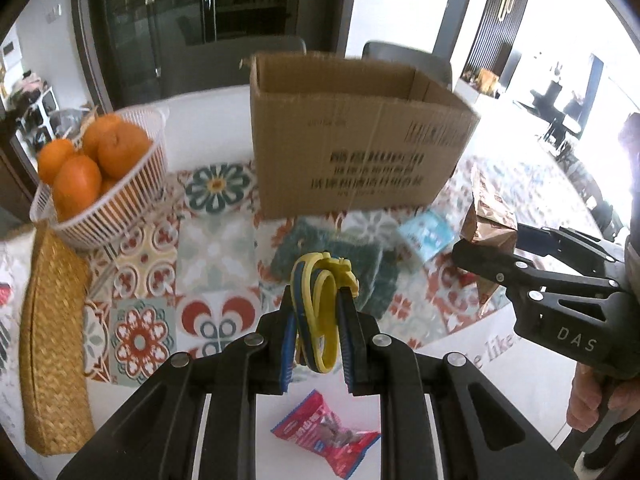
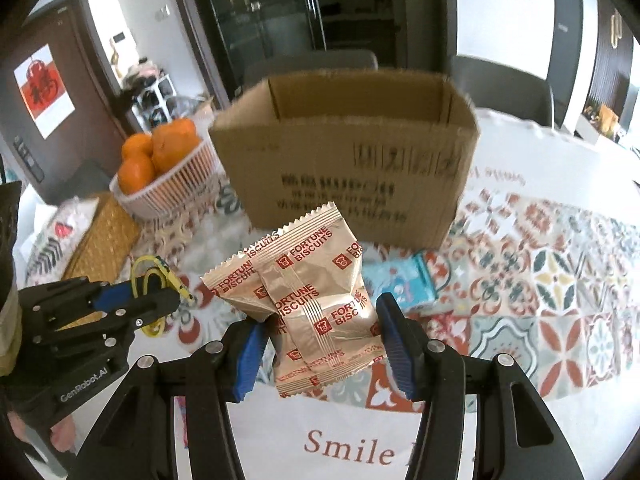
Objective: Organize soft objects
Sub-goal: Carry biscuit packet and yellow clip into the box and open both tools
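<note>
My left gripper (image 1: 316,297) is shut on a yellow and blue looped strap (image 1: 320,270), held above the patterned tablecloth. It also shows at the left of the right wrist view (image 2: 162,300), still gripping the strap (image 2: 146,270). My right gripper (image 2: 322,316) is shut on a shiny tan Fortune Biscuits packet (image 2: 308,276), which stands upright between the blue pads. From the left wrist view, that gripper (image 1: 486,250) and its packet (image 1: 490,210) are at the right. An open cardboard box (image 1: 360,148) (image 2: 344,176) stands on the table just beyond both grippers.
A red snack packet (image 1: 326,436) lies near the front. A dark green cloth (image 1: 352,258) and a light blue packet (image 1: 428,236) (image 2: 404,284) lie before the box. A white basket (image 1: 116,216) of oranges and a woven straw pouch (image 1: 52,340) are at the left.
</note>
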A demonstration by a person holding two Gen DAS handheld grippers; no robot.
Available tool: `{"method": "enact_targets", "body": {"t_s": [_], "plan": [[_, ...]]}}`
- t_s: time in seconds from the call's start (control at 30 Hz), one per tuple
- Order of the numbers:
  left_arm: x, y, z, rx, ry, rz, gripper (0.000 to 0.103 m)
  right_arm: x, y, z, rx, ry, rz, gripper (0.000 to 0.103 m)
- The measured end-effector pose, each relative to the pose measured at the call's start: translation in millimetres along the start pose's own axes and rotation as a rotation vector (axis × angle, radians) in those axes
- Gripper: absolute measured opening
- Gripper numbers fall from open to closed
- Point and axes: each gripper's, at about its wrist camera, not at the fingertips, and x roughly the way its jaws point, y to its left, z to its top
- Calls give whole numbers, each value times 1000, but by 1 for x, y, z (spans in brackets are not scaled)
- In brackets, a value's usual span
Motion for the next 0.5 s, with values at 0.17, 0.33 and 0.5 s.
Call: {"method": "enact_targets", "body": {"t_s": [0.17, 0.33, 0.5], "plan": [[-16, -6, 18, 11, -58, -12, 20, -22, 0, 14, 10, -72, 6, 55], [-31, -12, 33, 22, -113, -19, 20, -40, -1, 29, 18, -129, 16, 55], [-44, -17, 48, 39, -158, -16, 20, -50, -6, 43, 33, -169, 21, 55]]}}
